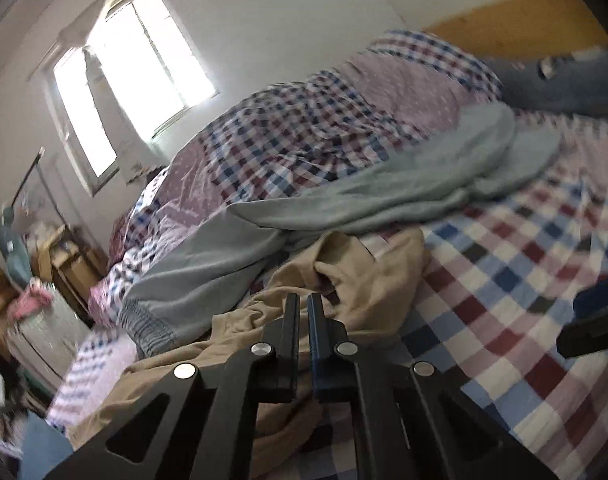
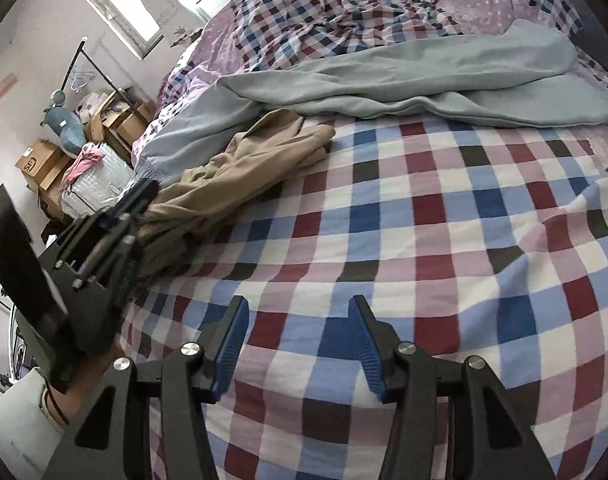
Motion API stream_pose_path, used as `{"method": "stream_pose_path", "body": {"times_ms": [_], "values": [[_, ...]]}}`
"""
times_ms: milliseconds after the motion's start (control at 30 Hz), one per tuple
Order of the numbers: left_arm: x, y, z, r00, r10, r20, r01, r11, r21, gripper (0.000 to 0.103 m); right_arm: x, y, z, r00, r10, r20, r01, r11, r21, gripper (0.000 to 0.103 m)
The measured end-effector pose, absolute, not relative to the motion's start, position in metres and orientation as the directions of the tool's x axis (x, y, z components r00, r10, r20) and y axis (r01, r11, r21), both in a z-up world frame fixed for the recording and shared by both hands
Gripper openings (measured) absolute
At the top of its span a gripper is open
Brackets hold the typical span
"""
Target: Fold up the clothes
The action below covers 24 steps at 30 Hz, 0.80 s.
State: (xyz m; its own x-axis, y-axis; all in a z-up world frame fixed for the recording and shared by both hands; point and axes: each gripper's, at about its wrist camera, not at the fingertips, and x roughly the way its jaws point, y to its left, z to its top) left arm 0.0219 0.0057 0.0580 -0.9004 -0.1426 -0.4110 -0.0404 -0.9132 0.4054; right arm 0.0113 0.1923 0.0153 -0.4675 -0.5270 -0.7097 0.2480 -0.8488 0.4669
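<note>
A crumpled tan garment (image 1: 367, 272) (image 2: 240, 160) lies at the left side of the checked bed sheet (image 2: 423, 240). My left gripper (image 1: 302, 300) (image 2: 142, 196) is shut, its tips pinching the near edge of the tan cloth, which bunches toward them. Behind it a long grey-green pair of sweatpants (image 1: 383, 196) (image 2: 383, 76) is spread across the bed, its elastic waistband at the left. My right gripper (image 2: 300, 312) hovers open over bare sheet, nothing between its blue pads (image 2: 232, 340). Part of it shows at the right edge of the left wrist view (image 1: 591, 320).
A rumpled checked and dotted duvet (image 2: 343, 4) is heaped at the back of the bed. Blue jeans (image 1: 563, 84) lie by the yellow headboard. Left of the bed stand cardboard boxes (image 2: 40, 164), a white basket (image 2: 100, 188) with pink cloth, and a plush toy under the window.
</note>
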Motion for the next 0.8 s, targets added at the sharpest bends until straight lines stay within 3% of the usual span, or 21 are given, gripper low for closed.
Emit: {"method": "stream_pose_path", "body": {"times_ms": [200, 300, 367, 400, 467, 500, 533, 700, 767, 800], "values": [[0.027, -0.028, 0.086, -0.908, -0.104, -0.405, -0.004, -0.966, 0.257, 0.000, 0.012, 0.196, 0.017, -0.476, -0.536, -0.697, 0.240, -0.842, 0.483, 0.055], [0.029, -0.039, 0.089, -0.894, 0.030, -0.447, -0.114, -0.980, 0.161, 0.001, 0.012, 0.193, 0.016, -0.473, -0.557, -0.682, 0.242, -0.827, 0.507, 0.055], [0.028, -0.032, 0.083, -0.878, 0.034, -0.478, -0.149, -0.967, 0.205, 0.005, 0.011, 0.193, 0.014, -0.467, -0.575, -0.671, 0.234, -0.813, 0.533, 0.055], [0.029, -0.028, 0.079, -0.875, 0.017, -0.483, -0.153, -0.958, 0.243, 0.013, 0.011, 0.193, 0.014, -0.466, -0.580, -0.668, 0.228, -0.808, 0.543, 0.055], [0.030, -0.017, 0.072, -0.875, 0.010, -0.485, -0.176, -0.938, 0.299, 0.043, 0.010, 0.193, 0.013, -0.469, -0.575, -0.671, 0.217, -0.811, 0.544, 0.055], [0.031, -0.012, 0.069, -0.875, 0.008, -0.485, -0.189, -0.927, 0.325, 0.064, 0.010, 0.193, 0.012, -0.469, -0.572, -0.673, 0.212, -0.813, 0.543, 0.055], [0.031, -0.006, 0.066, -0.875, 0.007, -0.485, -0.201, -0.915, 0.350, 0.071, 0.010, 0.193, 0.011, -0.468, -0.572, -0.673, 0.209, -0.812, 0.544, 0.055], [0.023, 0.008, 0.050, -0.866, -0.065, -0.496, -0.189, -0.875, 0.445, 0.068, 0.011, 0.191, 0.012, -0.470, -0.576, -0.669, 0.215, -0.810, 0.546, 0.055], [0.016, 0.003, 0.046, -0.853, -0.092, -0.513, -0.168, -0.883, 0.439, 0.036, 0.011, 0.191, 0.012, -0.472, -0.576, -0.668, 0.214, -0.809, 0.547, 0.055], [0.013, 0.000, 0.044, -0.846, -0.106, -0.522, -0.158, -0.886, 0.436, 0.007, 0.011, 0.191, 0.012, -0.471, -0.576, -0.669, 0.213, -0.810, 0.547, 0.055]]}}
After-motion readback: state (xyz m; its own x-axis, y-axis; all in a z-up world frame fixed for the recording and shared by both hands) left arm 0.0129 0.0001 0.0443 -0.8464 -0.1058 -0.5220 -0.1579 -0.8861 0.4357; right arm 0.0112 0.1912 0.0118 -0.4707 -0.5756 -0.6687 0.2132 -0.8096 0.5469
